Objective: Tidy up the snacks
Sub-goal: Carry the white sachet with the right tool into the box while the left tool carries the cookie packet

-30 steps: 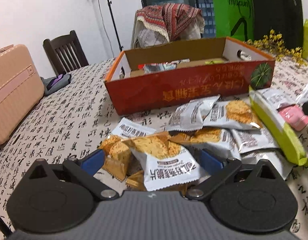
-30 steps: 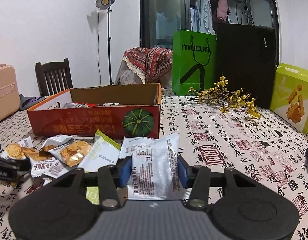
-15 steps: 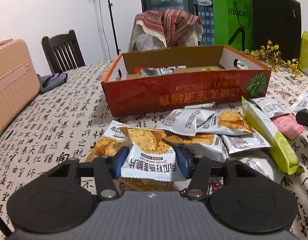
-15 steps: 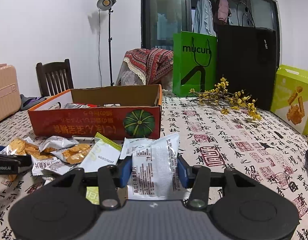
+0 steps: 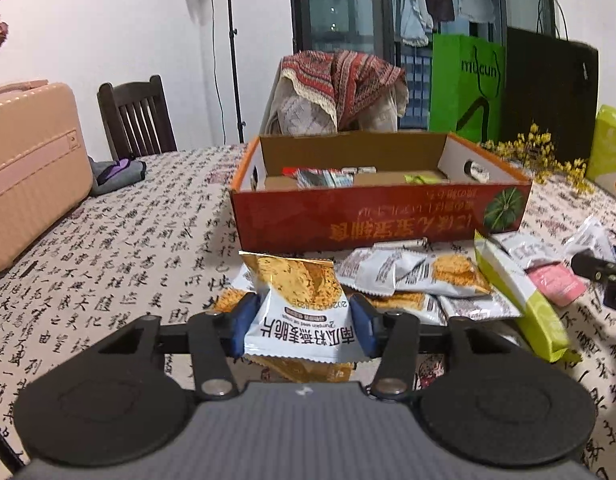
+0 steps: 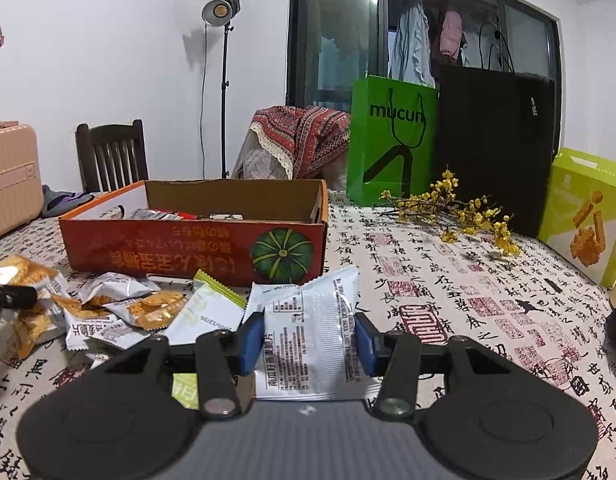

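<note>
My left gripper (image 5: 300,326) is shut on a white-and-orange cracker packet (image 5: 298,304), held above the table in front of the red pumpkin box (image 5: 379,216). My right gripper (image 6: 309,334) is shut on a silver snack packet (image 6: 311,332), printed back toward me, held to the right of the red pumpkin box (image 6: 196,248). A pile of loose snack packets (image 5: 419,280) lies on the table before the box; it also shows in the right wrist view (image 6: 120,312). The box holds a few packets (image 5: 327,176).
A long green-and-white packet (image 5: 519,304) and a pink packet (image 5: 555,280) lie right of the pile. A pink suitcase (image 5: 28,176) stands at the left, a chair (image 5: 136,116) behind. Yellow flowers (image 6: 459,208), green bag (image 6: 391,140), black bag (image 6: 495,148) and lime box (image 6: 587,216) stand at the right.
My left gripper closed on the cracker packet and lifted it off the pile. My right gripper kept its hold on the silver packet and barely moved.
</note>
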### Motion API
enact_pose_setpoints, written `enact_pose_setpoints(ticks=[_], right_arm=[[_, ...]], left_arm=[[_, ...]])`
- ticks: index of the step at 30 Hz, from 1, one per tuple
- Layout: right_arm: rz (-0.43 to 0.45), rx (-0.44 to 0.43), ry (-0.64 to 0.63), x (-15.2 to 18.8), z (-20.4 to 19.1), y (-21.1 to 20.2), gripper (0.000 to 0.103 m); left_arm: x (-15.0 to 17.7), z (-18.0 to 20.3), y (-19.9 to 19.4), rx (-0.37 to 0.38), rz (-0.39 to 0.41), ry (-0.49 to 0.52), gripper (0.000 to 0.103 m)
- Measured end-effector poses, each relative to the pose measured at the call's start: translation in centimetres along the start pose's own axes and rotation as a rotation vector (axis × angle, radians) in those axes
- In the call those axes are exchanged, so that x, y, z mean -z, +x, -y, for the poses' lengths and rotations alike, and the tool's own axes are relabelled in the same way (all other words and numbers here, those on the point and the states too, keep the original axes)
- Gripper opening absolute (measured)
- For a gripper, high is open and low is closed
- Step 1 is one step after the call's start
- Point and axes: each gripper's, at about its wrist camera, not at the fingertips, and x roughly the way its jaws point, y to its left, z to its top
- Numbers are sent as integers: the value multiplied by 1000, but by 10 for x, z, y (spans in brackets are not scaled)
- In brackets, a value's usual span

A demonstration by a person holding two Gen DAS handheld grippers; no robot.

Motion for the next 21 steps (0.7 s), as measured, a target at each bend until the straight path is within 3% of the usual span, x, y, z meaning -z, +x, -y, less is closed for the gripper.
enact_pose_setpoints(ticks=[11,21], right_arm=[[84,-60,-11,-29,-19,-17,47],[145,-105,48,-75,-29,-3,47]], left_arm=[[-28,-1,-30,62,113,-33,51],[-68,15,-34,119,204,-55,51]])
